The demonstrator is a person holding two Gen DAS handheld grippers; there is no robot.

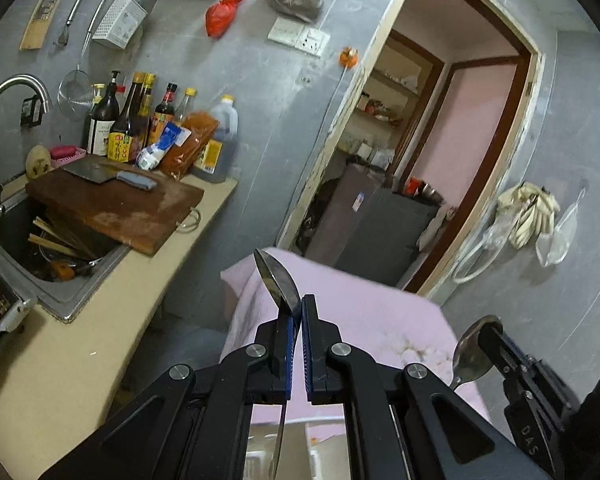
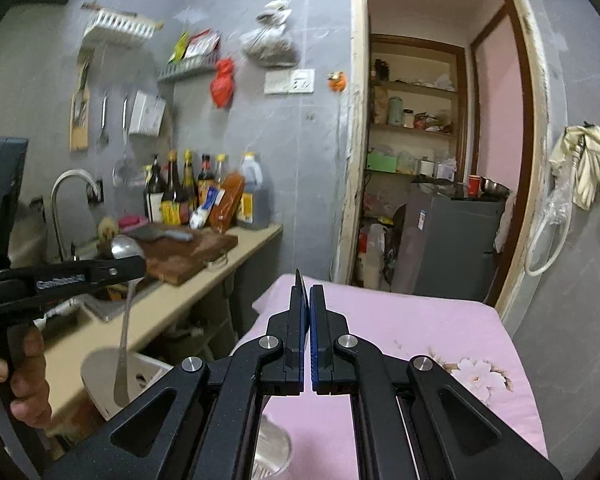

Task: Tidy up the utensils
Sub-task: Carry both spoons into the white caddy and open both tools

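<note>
My left gripper is shut on a steel spoon, bowl up, handle hanging down between the fingers. In the right wrist view the same gripper holds that spoon over a white container. My right gripper is shut on a second spoon, seen only as a thin dark edge above its left finger. In the left wrist view the right gripper clamps this spoon. Both are held above a pink cloth-covered table.
A beige counter runs along the left with a sink holding chopsticks, a cutting board with a cleaver and several bottles. A doorway opens behind the table. A clear cup stands below my right gripper.
</note>
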